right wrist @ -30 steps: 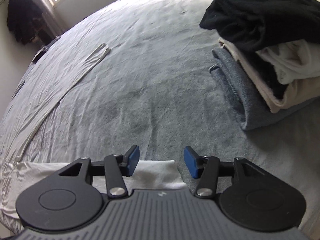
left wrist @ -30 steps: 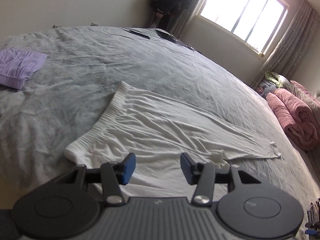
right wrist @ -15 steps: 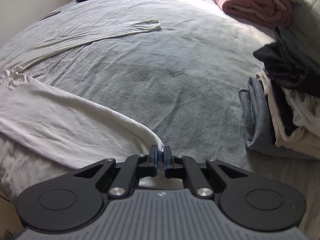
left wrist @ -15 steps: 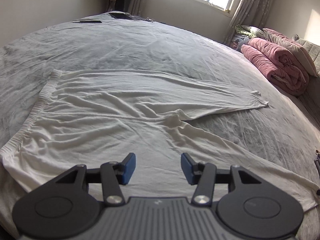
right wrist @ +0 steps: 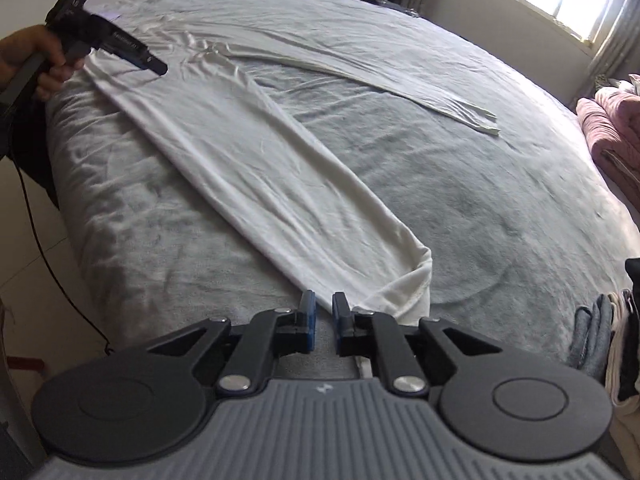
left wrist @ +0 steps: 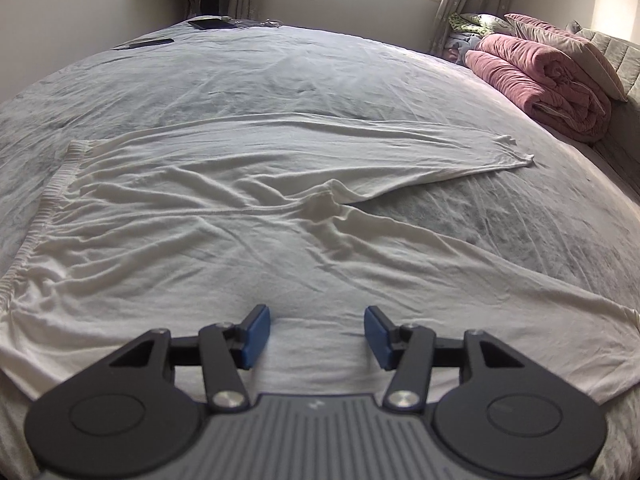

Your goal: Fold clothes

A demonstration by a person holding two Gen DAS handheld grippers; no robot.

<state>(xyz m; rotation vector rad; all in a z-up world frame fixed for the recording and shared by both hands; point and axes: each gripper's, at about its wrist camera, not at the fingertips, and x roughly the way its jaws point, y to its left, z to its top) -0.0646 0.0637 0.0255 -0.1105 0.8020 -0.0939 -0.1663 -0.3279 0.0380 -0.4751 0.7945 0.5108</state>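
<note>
Two tongs over one garment: left tongs (left wrist: 316, 336) stand half open and empty above the white stretch-knit long trousers (left wrist: 240, 220); right tongs (right wrist: 324, 320) show a narrow slit that has just been widening, at one leg's hem, pads not pressing it; the trousers lie flat with legs splayed on the grey-sheeted bed (left wrist: 280, 72), no fold made yet; a pile of folded clothes (right wrist: 616, 340) suggests other garments are finished; no writing is legible.
</note>
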